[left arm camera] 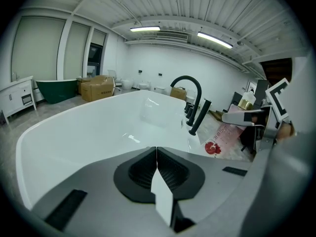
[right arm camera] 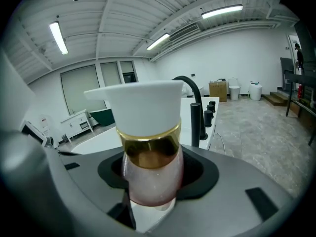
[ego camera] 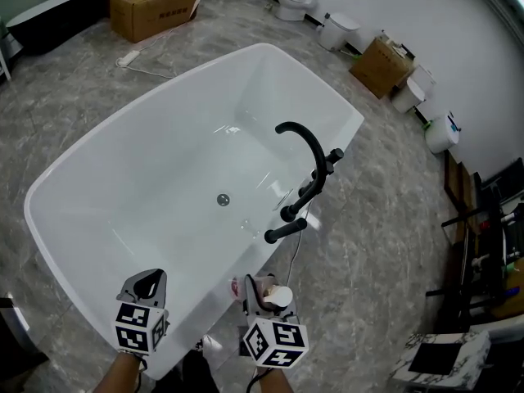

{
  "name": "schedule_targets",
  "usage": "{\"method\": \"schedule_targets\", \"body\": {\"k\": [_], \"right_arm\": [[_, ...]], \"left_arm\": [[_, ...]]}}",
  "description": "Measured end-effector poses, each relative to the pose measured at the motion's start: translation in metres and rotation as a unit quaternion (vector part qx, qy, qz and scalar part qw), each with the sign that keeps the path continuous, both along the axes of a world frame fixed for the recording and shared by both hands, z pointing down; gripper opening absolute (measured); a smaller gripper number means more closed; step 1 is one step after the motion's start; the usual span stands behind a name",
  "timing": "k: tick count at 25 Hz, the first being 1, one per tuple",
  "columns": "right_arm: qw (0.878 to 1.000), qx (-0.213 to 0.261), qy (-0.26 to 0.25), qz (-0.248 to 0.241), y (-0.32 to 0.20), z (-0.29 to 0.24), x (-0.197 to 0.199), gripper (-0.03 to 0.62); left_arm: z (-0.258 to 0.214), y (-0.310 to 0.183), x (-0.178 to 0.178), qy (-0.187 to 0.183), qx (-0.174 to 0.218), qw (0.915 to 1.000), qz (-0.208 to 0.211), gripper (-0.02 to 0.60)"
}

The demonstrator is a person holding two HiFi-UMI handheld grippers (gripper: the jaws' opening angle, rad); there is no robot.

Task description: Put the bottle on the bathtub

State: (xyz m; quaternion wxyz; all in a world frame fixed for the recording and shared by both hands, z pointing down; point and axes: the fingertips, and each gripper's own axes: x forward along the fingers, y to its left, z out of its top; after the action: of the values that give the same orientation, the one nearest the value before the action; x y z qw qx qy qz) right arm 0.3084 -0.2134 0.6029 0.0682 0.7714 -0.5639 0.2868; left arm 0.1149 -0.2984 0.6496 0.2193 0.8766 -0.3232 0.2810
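Note:
A pink bottle (right arm camera: 152, 177) with a gold collar and white pump top sits between the jaws of my right gripper (right arm camera: 150, 181), which is shut on it. In the head view the bottle (ego camera: 274, 295) is held at the near rim of the white bathtub (ego camera: 98, 166), by its front right corner. From the left gripper view the bottle (left arm camera: 224, 137) shows at the right, with a red print on its pink body. My left gripper (ego camera: 149, 285) hangs over the tub's near rim, left of the right one; its jaws (left arm camera: 156, 154) meet with nothing between them.
A black curved faucet (ego camera: 307, 166) with handles stands on the tub's right rim. Cardboard boxes (ego camera: 155, 5) and white toilets (ego camera: 337, 29) line the far floor. A dark green tub (left arm camera: 57, 89) sits far left in the left gripper view. Grey marble floor surrounds the tub.

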Motion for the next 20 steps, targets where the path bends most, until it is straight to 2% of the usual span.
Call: {"method": "schedule_targets", "body": {"k": [20], "right_arm": [[0.999, 0.009, 0.013, 0.038, -0.031, 0.004, 0.048, 0.229]], "left_arm": [[0.012, -0.028, 0.031, 0.014, 0.006, 0.9998, 0.008, 0.017]]}}
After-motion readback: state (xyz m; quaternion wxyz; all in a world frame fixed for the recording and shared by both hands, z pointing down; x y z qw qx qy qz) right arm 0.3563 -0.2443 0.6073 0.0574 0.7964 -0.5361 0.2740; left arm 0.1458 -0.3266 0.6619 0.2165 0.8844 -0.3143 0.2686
